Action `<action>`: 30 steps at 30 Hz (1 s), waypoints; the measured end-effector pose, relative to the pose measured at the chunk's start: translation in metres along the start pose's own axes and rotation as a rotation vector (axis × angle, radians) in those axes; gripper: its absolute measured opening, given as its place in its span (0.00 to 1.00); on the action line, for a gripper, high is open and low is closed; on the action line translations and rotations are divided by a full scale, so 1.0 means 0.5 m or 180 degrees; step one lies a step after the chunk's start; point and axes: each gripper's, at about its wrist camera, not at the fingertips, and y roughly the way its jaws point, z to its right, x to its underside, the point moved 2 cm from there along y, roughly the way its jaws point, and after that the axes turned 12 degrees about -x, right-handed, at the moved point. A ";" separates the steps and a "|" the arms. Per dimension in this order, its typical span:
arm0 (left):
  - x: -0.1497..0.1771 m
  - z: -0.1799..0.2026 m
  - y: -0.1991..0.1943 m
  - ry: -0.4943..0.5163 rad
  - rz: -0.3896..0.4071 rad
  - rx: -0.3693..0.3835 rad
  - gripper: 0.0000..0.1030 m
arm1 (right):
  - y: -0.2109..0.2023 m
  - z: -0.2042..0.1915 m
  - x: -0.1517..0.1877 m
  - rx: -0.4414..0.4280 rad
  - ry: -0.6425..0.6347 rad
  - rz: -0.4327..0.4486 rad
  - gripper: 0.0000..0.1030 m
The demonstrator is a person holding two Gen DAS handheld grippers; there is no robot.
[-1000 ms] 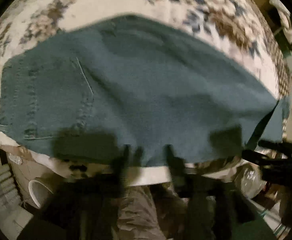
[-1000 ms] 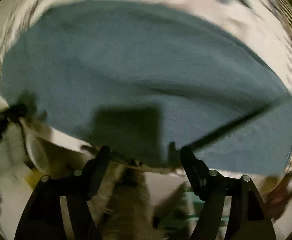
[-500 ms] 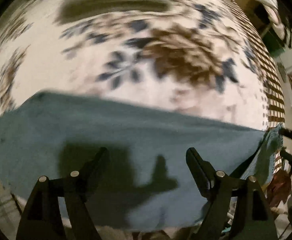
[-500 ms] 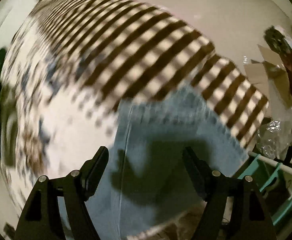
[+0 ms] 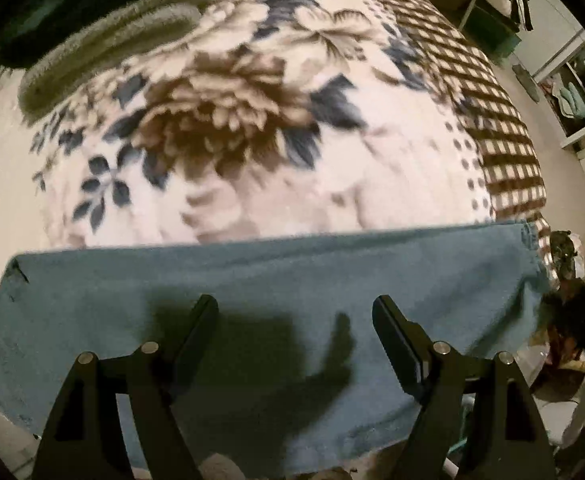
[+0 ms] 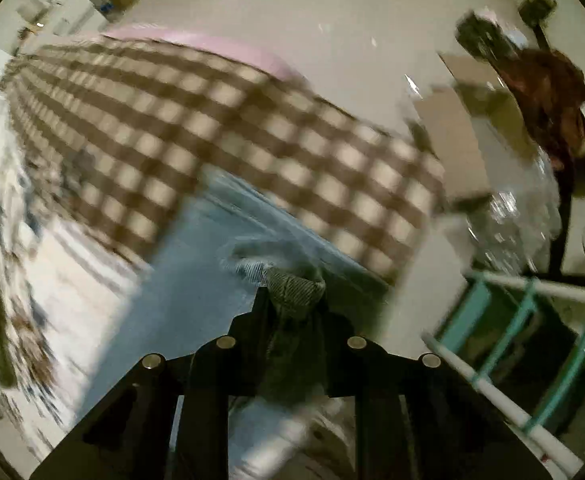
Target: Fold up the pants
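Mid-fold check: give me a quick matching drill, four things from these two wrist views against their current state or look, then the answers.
Things:
1. left gripper
2. right gripper
3. pants
4. blanket

States:
A. floral middle, checked border
B. blue denim, laid flat along the bed's near edge
C. jaws wide apart, nothing between them
D. closed on a bunched piece of denim

Pairs: 1-C, 2-D, 3-B, 4-A
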 end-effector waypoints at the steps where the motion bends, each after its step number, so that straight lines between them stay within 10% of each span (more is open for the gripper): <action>1: 0.007 0.006 0.005 0.0002 -0.0032 0.0006 0.76 | 0.007 0.021 0.012 -0.0043 -0.0002 -0.0124 0.22; 7: 0.027 0.033 0.025 0.0012 -0.0135 -0.0008 0.76 | -0.073 0.037 0.026 0.0092 -0.0254 0.0215 0.54; 12: 0.004 0.049 0.029 -0.0017 -0.0092 -0.0025 0.76 | -0.109 -0.110 0.004 -0.0040 -0.0743 0.0463 0.54; 18: -0.032 0.041 0.051 -0.0170 -0.0152 -0.0070 0.76 | 0.096 -0.219 -0.020 -0.0120 -0.1060 -0.0593 0.58; 21: -0.032 0.022 0.059 -0.0226 -0.0154 -0.0106 0.76 | 0.141 -0.239 -0.002 0.0206 -0.1310 -0.0562 0.35; 23: -0.033 0.007 0.060 -0.0244 -0.0157 -0.0131 0.76 | 0.123 -0.248 0.012 0.0229 -0.1414 -0.0402 0.00; 27: -0.028 -0.010 0.062 -0.0314 -0.0188 -0.0119 0.76 | 0.027 -0.251 0.039 0.0167 -0.1570 0.0196 0.00; 30: -0.016 -0.024 0.063 -0.0330 -0.0170 -0.0120 0.76 | 0.005 -0.223 0.029 -0.0046 -0.1376 0.0003 0.00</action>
